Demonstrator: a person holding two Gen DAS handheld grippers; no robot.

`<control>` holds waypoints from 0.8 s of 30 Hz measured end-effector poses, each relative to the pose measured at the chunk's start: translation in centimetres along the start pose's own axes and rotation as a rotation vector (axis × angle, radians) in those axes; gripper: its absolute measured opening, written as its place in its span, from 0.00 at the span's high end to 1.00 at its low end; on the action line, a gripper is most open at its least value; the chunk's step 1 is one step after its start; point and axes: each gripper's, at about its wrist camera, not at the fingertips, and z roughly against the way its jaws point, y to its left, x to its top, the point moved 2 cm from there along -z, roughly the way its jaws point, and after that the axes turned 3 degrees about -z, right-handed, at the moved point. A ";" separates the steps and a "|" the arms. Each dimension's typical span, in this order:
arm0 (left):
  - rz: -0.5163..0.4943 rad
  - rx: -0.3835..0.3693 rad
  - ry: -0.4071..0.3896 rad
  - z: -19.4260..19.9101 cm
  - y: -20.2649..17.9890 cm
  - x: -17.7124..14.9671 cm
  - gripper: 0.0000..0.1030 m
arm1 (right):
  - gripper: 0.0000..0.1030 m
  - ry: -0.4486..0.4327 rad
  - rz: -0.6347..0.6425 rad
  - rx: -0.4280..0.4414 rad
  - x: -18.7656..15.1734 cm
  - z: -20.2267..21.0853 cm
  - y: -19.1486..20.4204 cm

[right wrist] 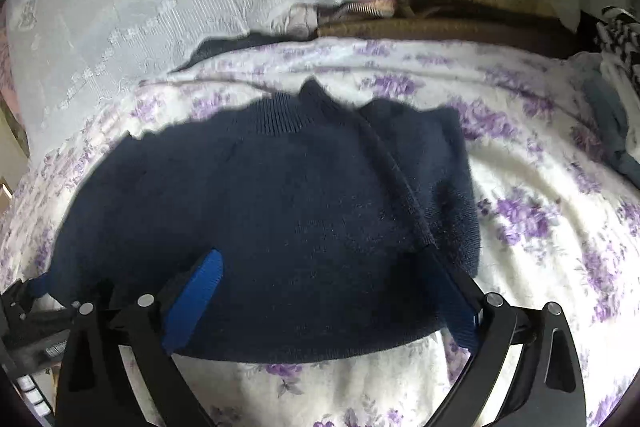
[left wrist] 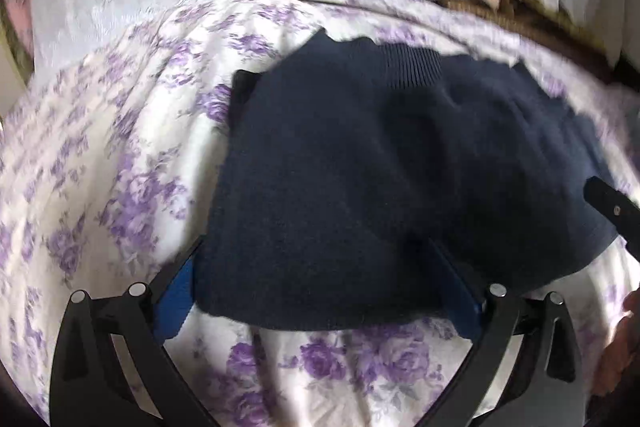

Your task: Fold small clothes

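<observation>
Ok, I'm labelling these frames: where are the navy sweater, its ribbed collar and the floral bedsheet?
navy sweater [right wrist: 280,211], right wrist view, middle of the body.
ribbed collar [left wrist: 412,67], left wrist view, ribbed band at the far edge.
floral bedsheet [right wrist: 540,211], right wrist view, bare patch right of the sweater.

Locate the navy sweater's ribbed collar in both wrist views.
Left wrist: ribbed collar upper centre-right, at the navy sweater's far edge.
Right wrist: ribbed collar upper centre-left.
Shared landmark: brown cushion edge beyond the floral bedsheet.
</observation>
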 end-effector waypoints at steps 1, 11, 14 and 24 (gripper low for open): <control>0.018 0.011 -0.015 0.5 0.3 -0.1 0.04 | 0.04 -0.024 -0.023 0.001 0.0 0.6 -0.5; 0.027 0.078 -0.025 1.0 0.8 -0.3 0.04 | 0.05 -0.033 -0.204 -0.049 0.0 1.4 -4.7; 0.054 0.104 -0.124 3.1 1.2 0.0 0.04 | 0.04 -0.004 -0.168 -0.157 -0.3 1.0 -5.3; 0.062 0.117 0.000 0.1 1.4 -0.3 0.04 | 0.03 0.125 -0.125 -0.178 -1.4 -0.8 -5.5</control>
